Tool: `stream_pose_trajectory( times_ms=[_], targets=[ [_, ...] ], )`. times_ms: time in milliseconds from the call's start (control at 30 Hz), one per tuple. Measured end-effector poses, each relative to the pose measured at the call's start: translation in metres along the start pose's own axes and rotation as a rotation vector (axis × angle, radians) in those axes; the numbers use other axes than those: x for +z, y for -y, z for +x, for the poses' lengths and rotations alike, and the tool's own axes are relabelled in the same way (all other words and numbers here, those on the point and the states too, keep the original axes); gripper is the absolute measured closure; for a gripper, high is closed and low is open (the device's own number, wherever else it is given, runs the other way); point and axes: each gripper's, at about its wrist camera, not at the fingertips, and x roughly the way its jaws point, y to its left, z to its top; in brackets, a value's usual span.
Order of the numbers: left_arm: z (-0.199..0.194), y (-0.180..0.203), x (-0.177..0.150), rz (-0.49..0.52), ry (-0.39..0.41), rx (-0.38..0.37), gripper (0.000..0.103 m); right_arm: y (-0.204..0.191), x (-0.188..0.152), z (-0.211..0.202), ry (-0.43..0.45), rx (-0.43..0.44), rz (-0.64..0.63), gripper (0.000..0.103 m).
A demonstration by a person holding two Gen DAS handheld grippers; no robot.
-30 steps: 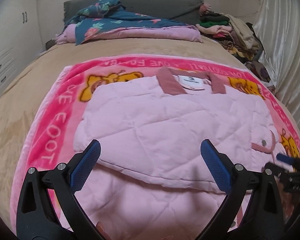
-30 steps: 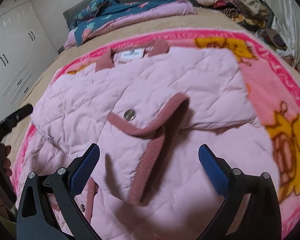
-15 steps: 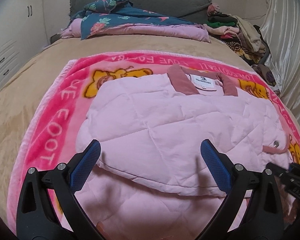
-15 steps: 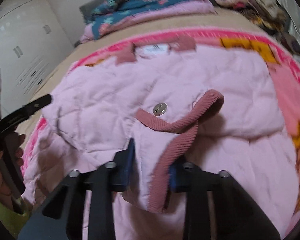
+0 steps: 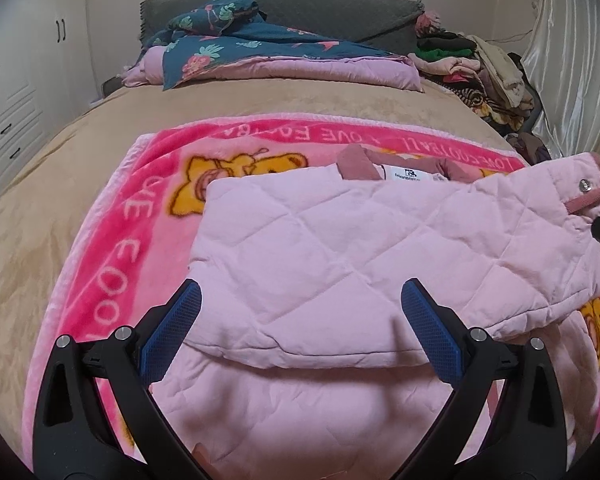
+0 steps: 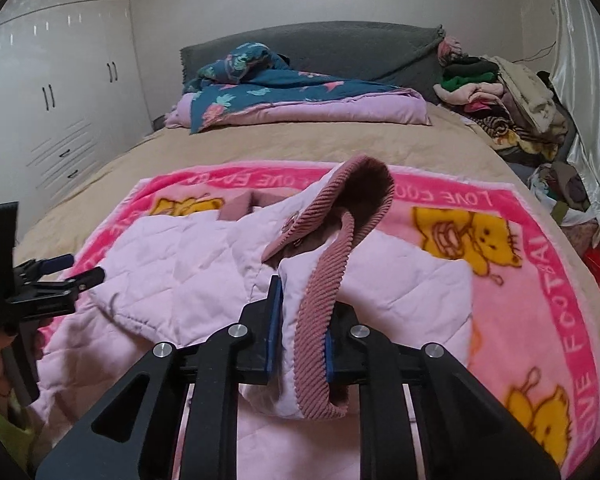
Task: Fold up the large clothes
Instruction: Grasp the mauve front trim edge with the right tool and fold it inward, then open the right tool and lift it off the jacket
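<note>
A pale pink quilted jacket (image 5: pixel 340 248) with a dusty-rose collar lies on a bright pink cartoon blanket (image 5: pixel 112 224) on the bed. My right gripper (image 6: pixel 300 320) is shut on the jacket's sleeve (image 6: pixel 296 356) at its ribbed rose cuff (image 6: pixel 324 280) and holds it lifted off the blanket. In the left wrist view the raised sleeve (image 5: pixel 548 208) with its snap button hangs at the right. My left gripper (image 5: pixel 300 320) hovers open over the jacket's folded lower part, nothing between its blue pads. From the right wrist camera, the left gripper (image 6: pixel 66 276) shows at the far left, held by a hand.
A beige bedspread (image 5: pixel 60 168) covers the bed. A folded floral quilt (image 6: pixel 292 96) lies before the grey headboard (image 6: pixel 340 44). A heap of clothes (image 6: pixel 512 108) sits at the back right by a shiny curtain. White wardrobes (image 6: pixel 60 92) stand at the left.
My right gripper went from open around the sleeve cuff to shut on it, then rose, lifting the sleeve off the jacket. The left gripper stayed open and shifted slightly.
</note>
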Motion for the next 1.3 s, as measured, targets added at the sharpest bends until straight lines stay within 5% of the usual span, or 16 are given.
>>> stream_pose_trajectory(
  times_ms=[700, 933, 1300],
  targets=[
    [0.024, 0.017, -0.004, 0.033, -0.037, -0.027, 0.01, 0.024, -0.036, 0.044, -0.122, -0.109, 0.073, 0.086],
    [0.03, 0.026, -0.008, 0.036, -0.04, -0.056, 0.009, 0.023, -0.04, 0.048, -0.135, -0.154, 0.064, 0.074],
    [0.047, 0.027, -0.015, 0.018, -0.093, -0.055, 0.009, 0.014, -0.039, 0.042, -0.101, -0.188, 0.047, 0.038]
  ],
)
